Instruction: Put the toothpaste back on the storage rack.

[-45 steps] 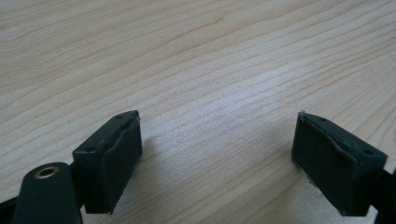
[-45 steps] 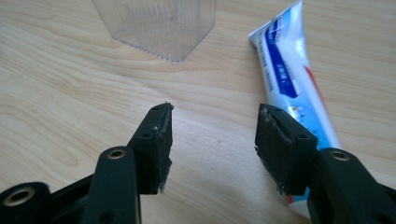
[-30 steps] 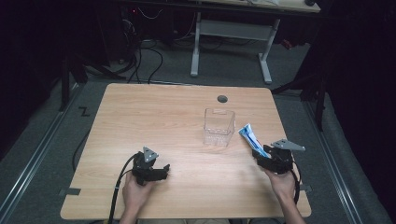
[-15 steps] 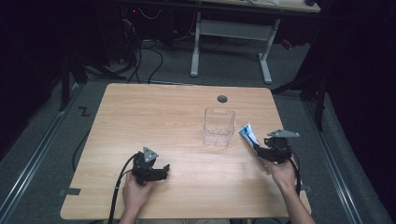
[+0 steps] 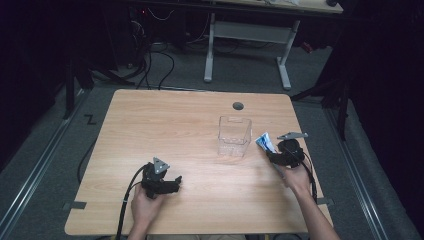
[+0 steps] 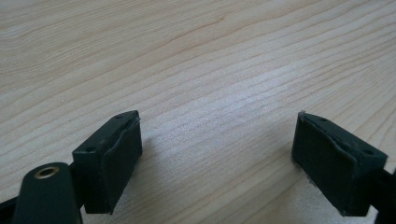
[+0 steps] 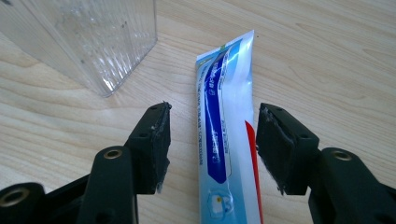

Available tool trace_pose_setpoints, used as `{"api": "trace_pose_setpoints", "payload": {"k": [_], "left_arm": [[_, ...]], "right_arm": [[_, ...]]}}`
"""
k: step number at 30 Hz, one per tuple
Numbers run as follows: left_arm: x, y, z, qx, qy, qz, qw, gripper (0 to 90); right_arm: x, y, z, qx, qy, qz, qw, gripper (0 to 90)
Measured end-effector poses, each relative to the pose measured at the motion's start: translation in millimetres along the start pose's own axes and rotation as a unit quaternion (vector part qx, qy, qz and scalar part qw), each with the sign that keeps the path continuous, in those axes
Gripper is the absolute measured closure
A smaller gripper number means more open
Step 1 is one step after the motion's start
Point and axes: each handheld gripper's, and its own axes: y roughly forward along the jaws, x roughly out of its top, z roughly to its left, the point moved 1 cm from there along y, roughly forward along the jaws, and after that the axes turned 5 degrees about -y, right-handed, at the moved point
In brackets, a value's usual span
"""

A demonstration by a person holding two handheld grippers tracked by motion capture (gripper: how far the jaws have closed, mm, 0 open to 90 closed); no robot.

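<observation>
A blue and white toothpaste tube [image 7: 224, 116] lies flat on the wooden table [image 5: 165, 125], just right of a clear plastic container [image 5: 234, 136]. My right gripper [image 7: 215, 114] is open and straddles the tube, one jaw on each side, with gaps between the pads and the tube. Its jaws have just opened slightly. In the high view the right gripper [image 5: 272, 152] sits at the near end of the tube [image 5: 264, 141]. My left gripper [image 5: 172, 182] rests near the front left of the table. Its jaws stand open, nothing between them [image 6: 217, 135].
The clear container [image 7: 93, 37] stands upright and empty, close to the left of the right gripper's jaws. A round cable hole [image 5: 238, 106] lies behind it. The table's right edge [image 5: 310, 165] is near the right hand. Desk legs and cables stand on the floor beyond.
My right gripper has moved away from the person and slightly left, along the toothpaste tube. The left gripper has stayed put.
</observation>
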Motion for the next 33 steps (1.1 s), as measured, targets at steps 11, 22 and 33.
{"api": "trace_pose_setpoints", "payload": {"k": [11,22,33], "left_arm": [[0.0,0.0,0.0,0.0,0.0,0.0,1.0,16.6],[0.0,0.0,0.0,0.0,0.0,0.0,1.0,16.6],[0.0,0.0,0.0,0.0,0.0,0.0,1.0,16.6]], "right_arm": [[11.3,19.8,1.4,-0.001,0.001,0.037,0.9993,45.8],[9.4,34.5,-3.0,-0.014,0.001,0.06,0.9981,45.0],[6.4,48.1,-4.8,-0.026,-0.002,0.089,0.9957,47.6]]}}
